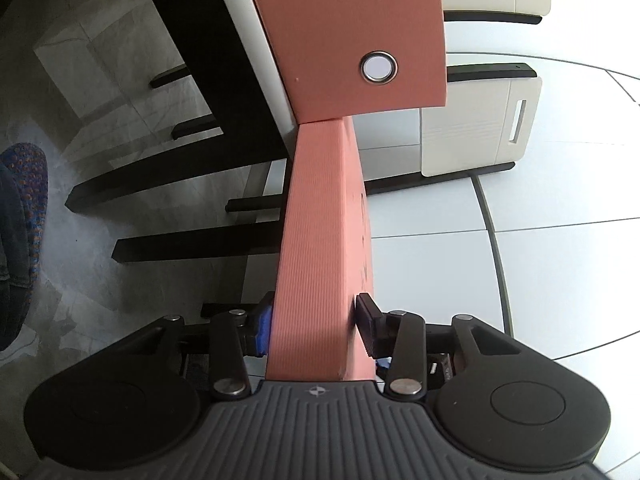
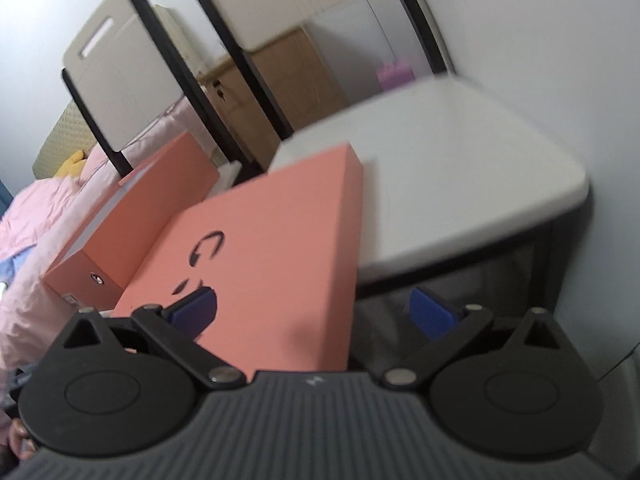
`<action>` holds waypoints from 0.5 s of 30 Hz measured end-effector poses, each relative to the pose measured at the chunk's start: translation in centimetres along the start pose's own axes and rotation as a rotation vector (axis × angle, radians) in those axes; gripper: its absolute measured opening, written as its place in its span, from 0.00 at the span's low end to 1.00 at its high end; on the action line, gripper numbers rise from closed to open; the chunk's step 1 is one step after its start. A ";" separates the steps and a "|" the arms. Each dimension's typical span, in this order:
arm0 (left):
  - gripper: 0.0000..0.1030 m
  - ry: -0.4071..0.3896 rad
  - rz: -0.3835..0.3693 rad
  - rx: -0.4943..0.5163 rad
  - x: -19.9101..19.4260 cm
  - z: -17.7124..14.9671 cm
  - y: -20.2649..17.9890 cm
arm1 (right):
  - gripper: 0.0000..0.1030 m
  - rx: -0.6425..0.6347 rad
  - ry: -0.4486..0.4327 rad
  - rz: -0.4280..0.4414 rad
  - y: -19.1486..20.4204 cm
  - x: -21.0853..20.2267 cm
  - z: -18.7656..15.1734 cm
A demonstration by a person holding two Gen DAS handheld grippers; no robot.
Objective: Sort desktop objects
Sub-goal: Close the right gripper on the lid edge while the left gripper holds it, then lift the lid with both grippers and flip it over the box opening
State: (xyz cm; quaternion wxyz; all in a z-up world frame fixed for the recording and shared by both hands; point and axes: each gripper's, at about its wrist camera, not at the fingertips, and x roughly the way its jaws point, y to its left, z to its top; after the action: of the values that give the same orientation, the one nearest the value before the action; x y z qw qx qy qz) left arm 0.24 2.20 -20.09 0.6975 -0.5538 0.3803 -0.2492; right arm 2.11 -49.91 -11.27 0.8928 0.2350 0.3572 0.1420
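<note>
A salmon-pink flat box [image 1: 320, 240] with a black headphone print stands on edge between my left gripper's [image 1: 316, 328] pads. That gripper is shut across the box's thickness. Beyond it is a second salmon-pink box [image 1: 352, 32] with a metal eyelet, touching the first at a corner. In the right wrist view the headphone box [image 2: 260, 248] lies tilted at the near corner of the white table [image 2: 460, 180], and the eyelet box [image 2: 132, 216] sits behind it to the left. My right gripper [image 2: 316, 306] is open wide, one blue finger [image 2: 196, 308] over the box face and the other past its right edge.
Dark table legs [image 1: 180, 176] and grey floor tiles fill the left of the left wrist view. Cream chairs [image 1: 480, 136] stand on the right, and a person's patterned slipper [image 1: 24, 200] is at the far left. Pink bedding [image 2: 40, 220] and a brown cabinet [image 2: 280, 92] lie beyond the table.
</note>
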 end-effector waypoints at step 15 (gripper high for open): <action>0.44 0.012 -0.043 0.069 -0.2 1.6 -1.5 | 0.60 0.223 0.077 0.265 -2.7 2.3 -1.3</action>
State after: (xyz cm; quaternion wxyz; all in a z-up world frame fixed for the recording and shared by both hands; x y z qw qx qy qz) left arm 1.57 2.91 -18.46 0.7084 -0.5359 0.3636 -0.2807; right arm 3.09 -50.81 -14.79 0.8202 0.3721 0.3707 0.2266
